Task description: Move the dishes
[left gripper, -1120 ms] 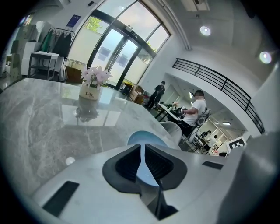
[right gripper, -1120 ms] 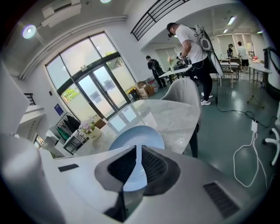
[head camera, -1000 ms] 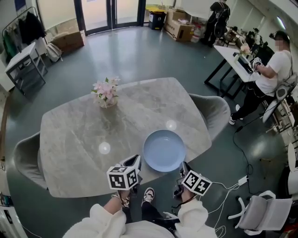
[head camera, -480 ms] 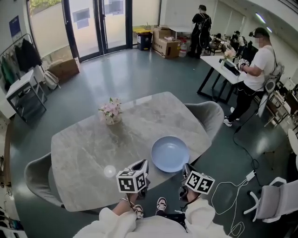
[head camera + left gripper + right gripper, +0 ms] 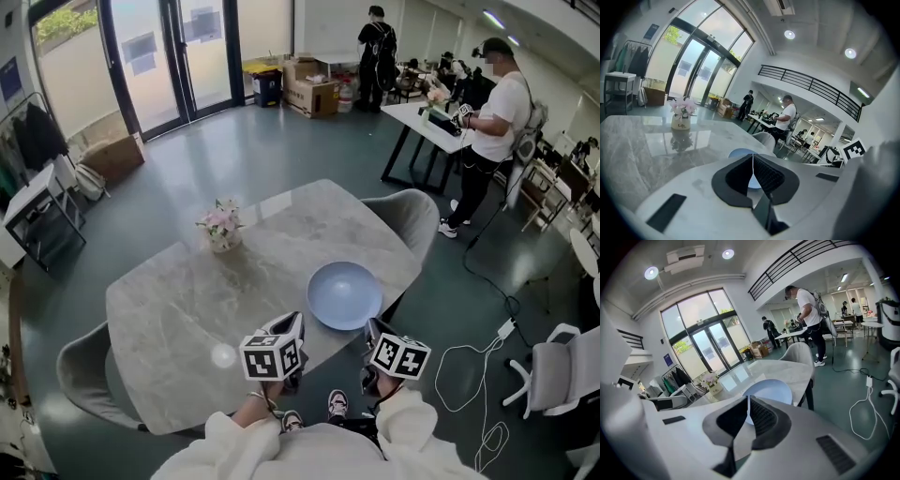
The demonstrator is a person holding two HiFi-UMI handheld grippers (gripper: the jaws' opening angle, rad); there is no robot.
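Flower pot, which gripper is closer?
Left. The left gripper hovers across the table from the flower pot; the right gripper, empty jaws just closing, is farther, beside the blue plate.

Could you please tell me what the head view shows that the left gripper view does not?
Only the head view: the wearer's sleeves, shoes, and the chair at the left end of the table. Only the left gripper view: ceiling lights, a balcony railing, and that the left claw is shut and empty. Both: the blue plate, the flowers, the table, and a person in a white shirt.
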